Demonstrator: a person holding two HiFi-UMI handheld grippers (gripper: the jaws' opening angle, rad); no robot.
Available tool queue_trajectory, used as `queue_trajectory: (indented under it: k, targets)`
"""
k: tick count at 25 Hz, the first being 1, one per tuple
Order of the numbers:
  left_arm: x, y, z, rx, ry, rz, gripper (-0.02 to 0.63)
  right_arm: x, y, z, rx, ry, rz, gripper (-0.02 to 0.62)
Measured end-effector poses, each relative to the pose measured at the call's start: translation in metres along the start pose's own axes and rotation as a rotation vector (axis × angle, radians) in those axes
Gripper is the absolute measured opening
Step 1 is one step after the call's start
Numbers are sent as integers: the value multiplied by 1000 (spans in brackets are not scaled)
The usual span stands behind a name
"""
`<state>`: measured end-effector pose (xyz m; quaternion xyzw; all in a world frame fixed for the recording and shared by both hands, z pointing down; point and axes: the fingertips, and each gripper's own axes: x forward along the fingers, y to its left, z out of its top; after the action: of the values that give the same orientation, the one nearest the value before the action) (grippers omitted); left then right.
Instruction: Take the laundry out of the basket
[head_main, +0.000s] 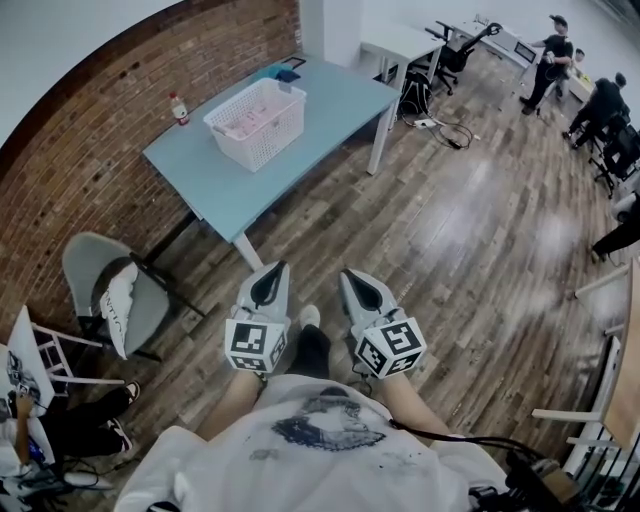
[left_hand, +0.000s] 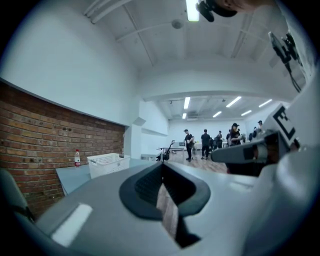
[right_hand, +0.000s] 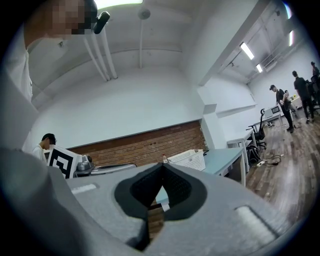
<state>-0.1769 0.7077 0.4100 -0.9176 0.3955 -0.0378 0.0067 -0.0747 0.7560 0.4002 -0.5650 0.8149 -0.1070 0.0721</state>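
A white slatted laundry basket (head_main: 256, 122) stands on the light blue table (head_main: 330, 105), with pale pink laundry (head_main: 243, 120) inside. I stand on the wooden floor some way short of the table. My left gripper (head_main: 272, 270) and right gripper (head_main: 353, 277) are held side by side in front of my chest, pointing level toward the table. Both are shut with nothing between the jaws. The left gripper view has the basket (left_hand: 106, 163) ahead at the left, beyond my left gripper (left_hand: 162, 165). From my right gripper (right_hand: 163, 165) the basket (right_hand: 189, 159) shows just past the jaw tips.
A small bottle with a red cap (head_main: 179, 108) stands on the table by the brick wall (head_main: 90, 130). A grey chair (head_main: 100, 290) with a white item on it is at the left, a seated person (head_main: 60, 425) beyond it. White desks (head_main: 405, 45) and several people (head_main: 550, 50) are at the far right.
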Motion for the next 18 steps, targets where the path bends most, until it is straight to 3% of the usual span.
queue_trajectory:
  k: [7,18]
  targets:
    - [82,60,-12,-26,10,21,-11,90,-51,-1,-1,41,10,-3]
    - [218,210,-8,-68,33,96,-11,291,-108,19,-9,108,77,-3]
